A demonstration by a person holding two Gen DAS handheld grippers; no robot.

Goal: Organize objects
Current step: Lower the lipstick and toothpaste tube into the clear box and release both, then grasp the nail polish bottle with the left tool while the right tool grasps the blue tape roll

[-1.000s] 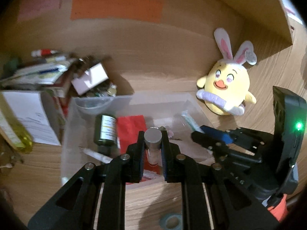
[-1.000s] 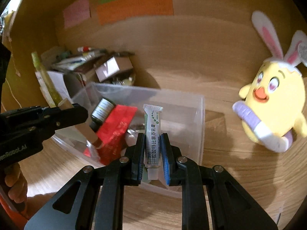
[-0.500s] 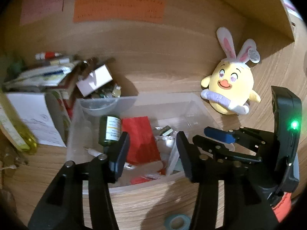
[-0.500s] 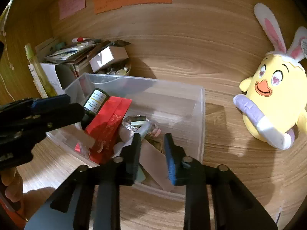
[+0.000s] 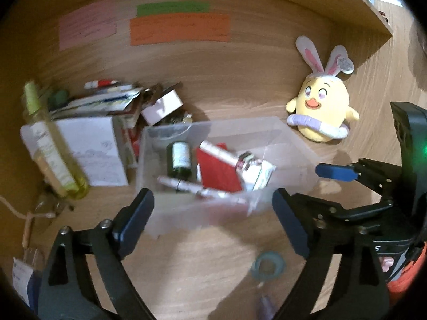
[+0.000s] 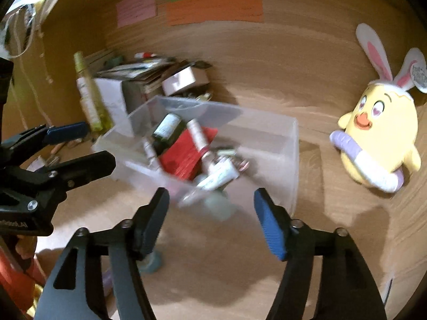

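A clear plastic bin (image 5: 213, 125) (image 6: 267, 117) stands on the wooden desk. In it lie a dark green bottle (image 5: 178, 160) (image 6: 166, 130), a red packet (image 5: 216, 173) (image 6: 184, 154), a white tube (image 5: 259, 173) (image 6: 217, 176) and a thin vial (image 5: 192, 188). My left gripper (image 5: 212, 213) hovers just short of the bin's near wall. Its jaws are opening wide and nothing is between them. My right gripper (image 6: 210, 208) is at the near side of the bin too, jaws opening and nothing in them. The left gripper (image 6: 80, 149) shows at the left edge of the right wrist view.
A yellow chick plush with rabbit ears (image 5: 323, 117) (image 6: 379, 138) sits right of the bin. A yellow-green bottle (image 5: 53, 149), a white box (image 5: 90, 152) and a pile of small packs (image 5: 114, 98) crowd the left. A tape roll (image 5: 268, 264) lies in front. Coloured paper notes (image 5: 178, 26) hang on the back wall.
Both grippers went from shut to wide apart. The left let go of a capped vial and the right a white tube; both now lie in the bin. Both grippers drew back from it.
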